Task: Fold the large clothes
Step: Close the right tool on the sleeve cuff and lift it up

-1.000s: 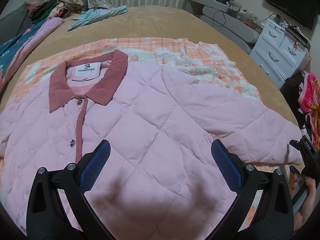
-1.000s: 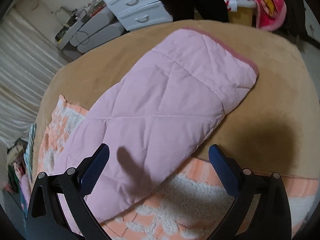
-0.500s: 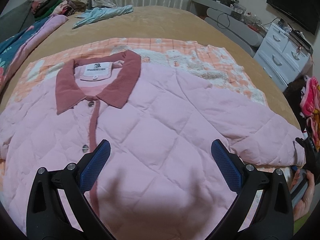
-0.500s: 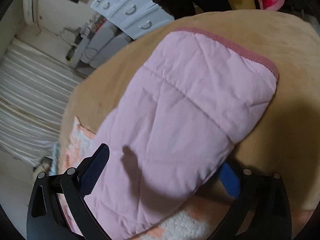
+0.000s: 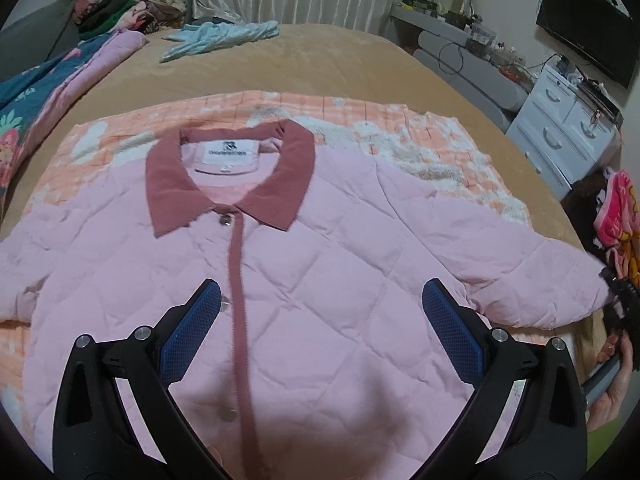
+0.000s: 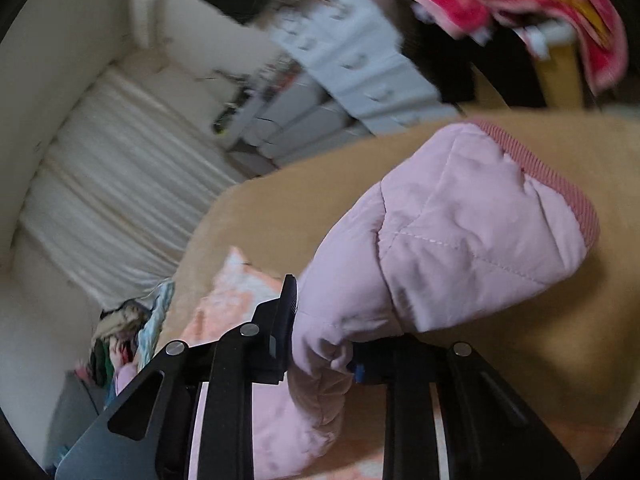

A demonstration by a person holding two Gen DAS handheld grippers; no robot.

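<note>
A pink quilted jacket [image 5: 320, 280] with a dusty-red collar [image 5: 280, 176] lies buttoned and face up on the bed. My left gripper [image 5: 320, 332] hovers open over its chest, the button placket just inside the left finger, with nothing between the pads. At the far right of the left wrist view my right gripper [image 5: 624, 304] holds the sleeve end. In the right wrist view my right gripper [image 6: 324, 340] is closing, its jaws pinching the bunched sleeve [image 6: 460, 240], which is raised off the bed. The red-trimmed cuff [image 6: 560, 192] droops beyond the fingers.
An orange-and-white checked blanket [image 5: 400, 120] lies under the jacket on the tan bedspread [image 5: 320, 60]. A light blue garment [image 5: 224, 36] and a clothes pile [image 5: 120, 8] sit at the bed's far end. White drawers [image 5: 560, 128] stand right of the bed, a floral quilt [image 5: 40, 92] at left.
My right gripper went from wide open over the flat sleeve to pinched on it, and it rose and tipped upward. The left gripper slid sideways, now over the placket.
</note>
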